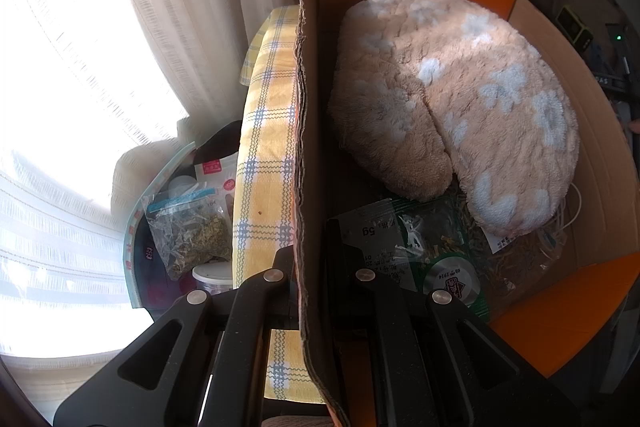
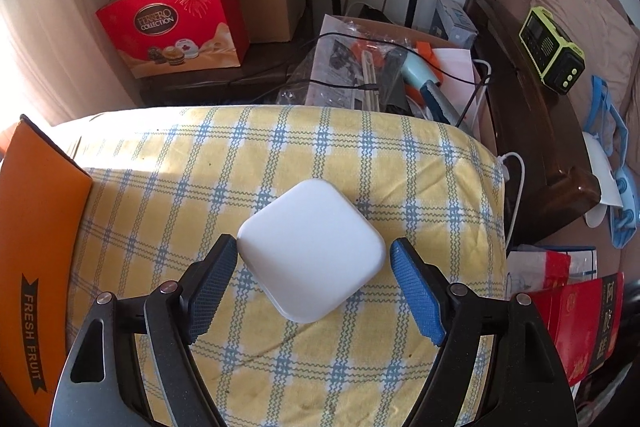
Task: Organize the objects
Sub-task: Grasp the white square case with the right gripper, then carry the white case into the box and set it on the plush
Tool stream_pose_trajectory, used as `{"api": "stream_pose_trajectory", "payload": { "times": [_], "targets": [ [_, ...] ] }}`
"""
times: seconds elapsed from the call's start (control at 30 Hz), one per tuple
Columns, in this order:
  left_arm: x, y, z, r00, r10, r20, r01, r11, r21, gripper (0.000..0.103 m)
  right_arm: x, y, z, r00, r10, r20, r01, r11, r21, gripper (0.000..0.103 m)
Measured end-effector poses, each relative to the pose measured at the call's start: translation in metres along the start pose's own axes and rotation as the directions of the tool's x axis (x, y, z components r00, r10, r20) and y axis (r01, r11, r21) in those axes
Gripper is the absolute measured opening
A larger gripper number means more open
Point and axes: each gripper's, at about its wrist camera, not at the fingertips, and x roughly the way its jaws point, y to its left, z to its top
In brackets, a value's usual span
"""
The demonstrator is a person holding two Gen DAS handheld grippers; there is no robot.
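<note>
1. The white square box point(image 2: 310, 251) is lying flat on the yellow checked cloth point(image 2: 280, 163), turned corner-on like a diamond, right in the middle of the right wrist view.
2. The right gripper point(image 2: 314, 267) is sitting around that box with its jaws spread wide; the left blue pad is touching or all but touching the box's left corner, while the right pad is standing just clear of the right corner.
3. At the left edge of that view an orange box flap point(image 2: 36, 227) printed "FRESH FRUIT" is resting beside the cloth.
4. Over in the left wrist view, the left gripper point(image 1: 312, 263) is straddling the side wall of the cardboard box point(image 1: 308, 147), one finger outside and one inside; the jaws are closed narrow on that wall.
5. Inside the box a fluffy beige pillow point(image 1: 460, 107) with pale blue patches is filling the far half, and a green packet point(image 1: 432, 247) is lying on the bottom nearer the gripper, partly under the pillow.
6. Outside the wall, down beside the cloth, a clear bag of dried herbs point(image 1: 188, 231) is resting in a cluttered spot by the bright curtain point(image 1: 168, 7).
7. Behind the cloth in the right view, a red gift box point(image 2: 172, 23) is standing against the wall, and a green radio point(image 2: 552, 51) is sitting well off to the right.
</note>
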Motion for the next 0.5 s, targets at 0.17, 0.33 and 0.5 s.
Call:
{"api": "stream_pose_trajectory", "payload": {
  "times": [0.17, 0.33, 0.5],
  "targets": [
    [0.0, 0.0, 0.0, 1.0, 0.0, 0.0, 0.0, 1.0, 0.002, 0.006, -0.002, -0.003, -0.002, 1.0, 0.007, -0.003, -0.007, 1.0, 0.019, 0.076],
    [0.003, 0.002, -0.001, 1.0, 0.001, 0.001, -0.001, 1.0, 0.002, 0.005, -0.017, -0.01, -0.003, 0.994, 0.11, 0.009, -0.11, 0.99, 0.092, 0.076],
    [0.003, 0.001, 0.0, 1.0, 0.002, 0.001, -0.002, 1.0, 0.003, 0.005, -0.039, -0.001, -0.003, 0.993, 0.118, 0.027, -0.119, 0.99, 0.075, 0.076]
  ]
}}
